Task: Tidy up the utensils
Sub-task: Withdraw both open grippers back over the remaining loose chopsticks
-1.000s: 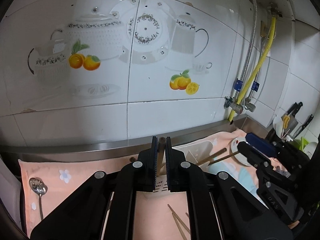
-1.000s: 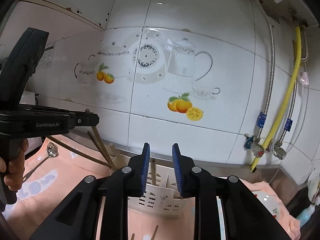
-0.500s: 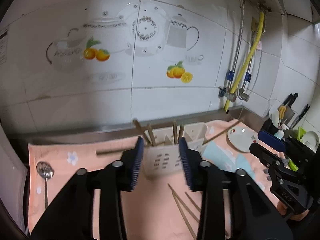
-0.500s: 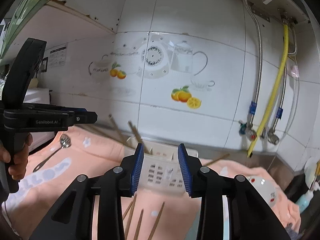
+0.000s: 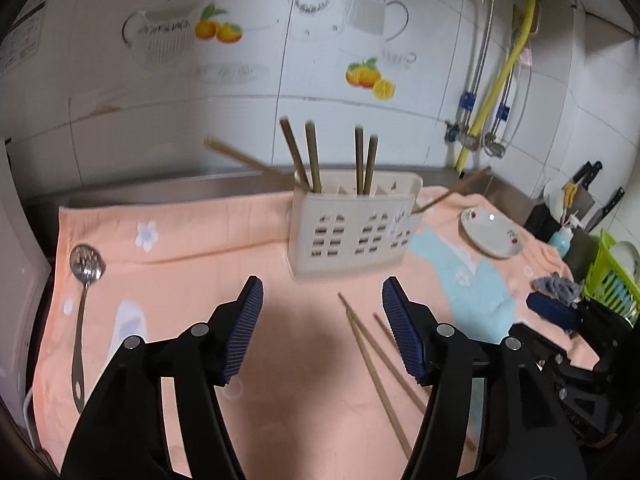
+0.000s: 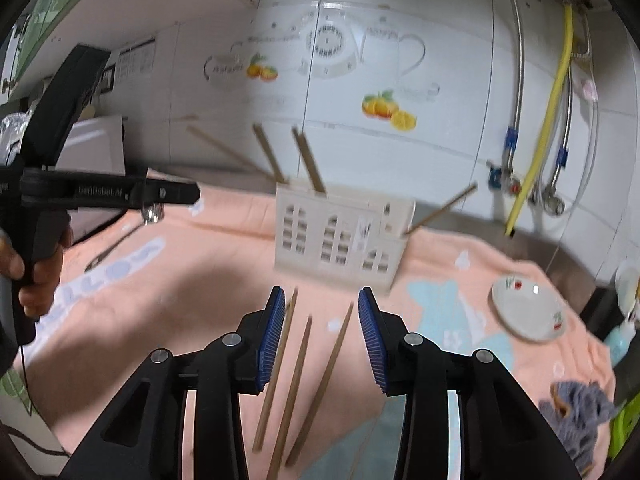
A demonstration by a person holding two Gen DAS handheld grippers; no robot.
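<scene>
A white slotted utensil holder (image 5: 352,232) (image 6: 340,236) stands on the peach towel (image 5: 200,240) with several chopsticks (image 5: 312,156) upright or leaning in it. Three loose chopsticks (image 6: 296,376) (image 5: 376,364) lie on the towel in front of it. My left gripper (image 5: 320,292) hangs short of the holder, its jaws opening wide with nothing between them. In the right wrist view it (image 6: 194,194) is held by a hand at the left. My right gripper (image 6: 321,300) is open above the loose chopsticks without touching them. A slotted spoon (image 5: 82,280) lies at the far left.
A white saucer (image 5: 490,234) (image 6: 528,312) sits on the towel to the right. Beyond it are a soap bottle (image 5: 562,236), a knife block and a green rack (image 5: 608,276). A grey rag (image 6: 576,412) lies near the right front. The tiled wall and pipes stand behind.
Both grippers have drawn back and sunk away from the holder. The left jaws went from shut to wide apart; the right jaws widened. Chopsticks now stand in the holder.
</scene>
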